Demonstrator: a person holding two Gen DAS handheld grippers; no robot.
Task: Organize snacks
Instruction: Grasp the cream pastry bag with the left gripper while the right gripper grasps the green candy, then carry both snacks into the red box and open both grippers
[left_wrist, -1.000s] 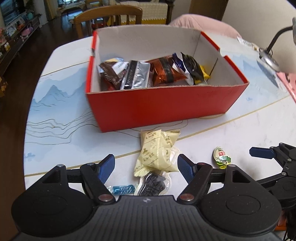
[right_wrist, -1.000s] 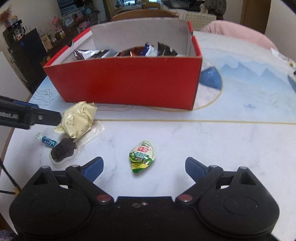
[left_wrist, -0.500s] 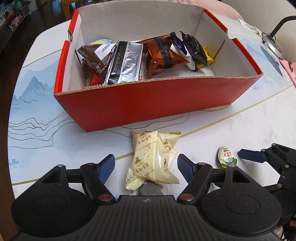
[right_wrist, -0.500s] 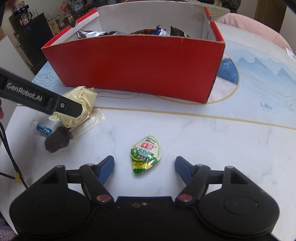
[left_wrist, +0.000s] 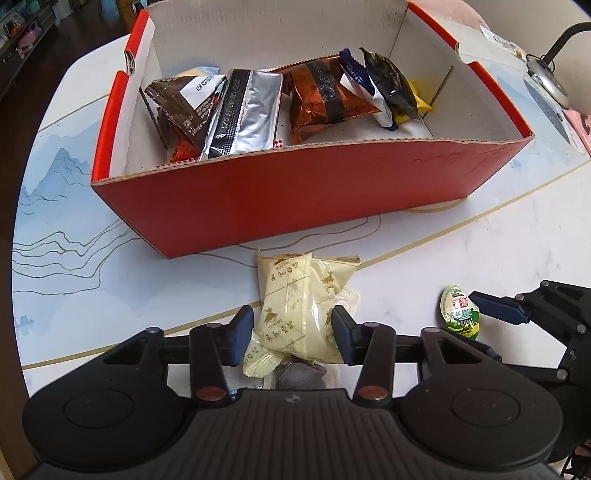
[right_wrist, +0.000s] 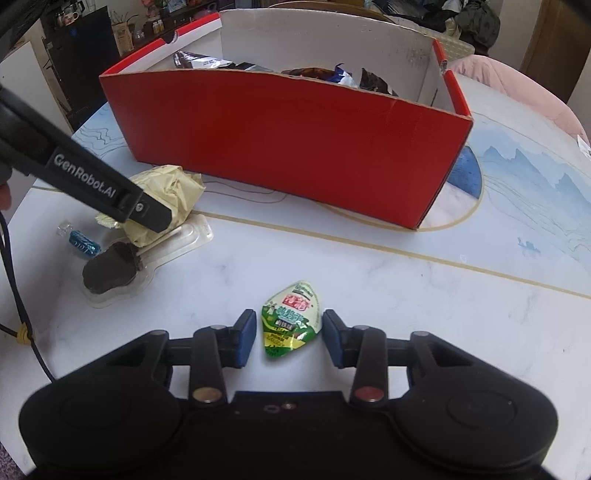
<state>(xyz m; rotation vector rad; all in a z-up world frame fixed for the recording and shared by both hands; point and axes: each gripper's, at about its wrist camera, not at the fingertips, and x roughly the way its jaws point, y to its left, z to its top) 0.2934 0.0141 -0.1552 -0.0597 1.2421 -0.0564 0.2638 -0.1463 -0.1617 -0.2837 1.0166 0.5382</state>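
A red box (left_wrist: 295, 206) with a white inside holds several snack packets (left_wrist: 317, 99). In the left wrist view my left gripper (left_wrist: 293, 334) is shut on a pale yellow snack packet (left_wrist: 295, 314) that lies on the table in front of the box. In the right wrist view my right gripper (right_wrist: 289, 339) has its fingers close on both sides of a small green and white snack (right_wrist: 290, 319), with small gaps showing. The same green snack (left_wrist: 460, 315) and one right finger (left_wrist: 495, 304) show in the left wrist view.
A dark snack in a clear blister pack (right_wrist: 114, 269) and a small blue candy (right_wrist: 83, 243) lie under and beside the yellow packet. The red box (right_wrist: 288, 147) stands just behind. A lamp (left_wrist: 550, 77) stands at the far right of the round marble table (right_wrist: 424, 295).
Both grippers moved forward and down. The left fingers closed onto the yellow packet. The right fingers narrowed around the green snack.
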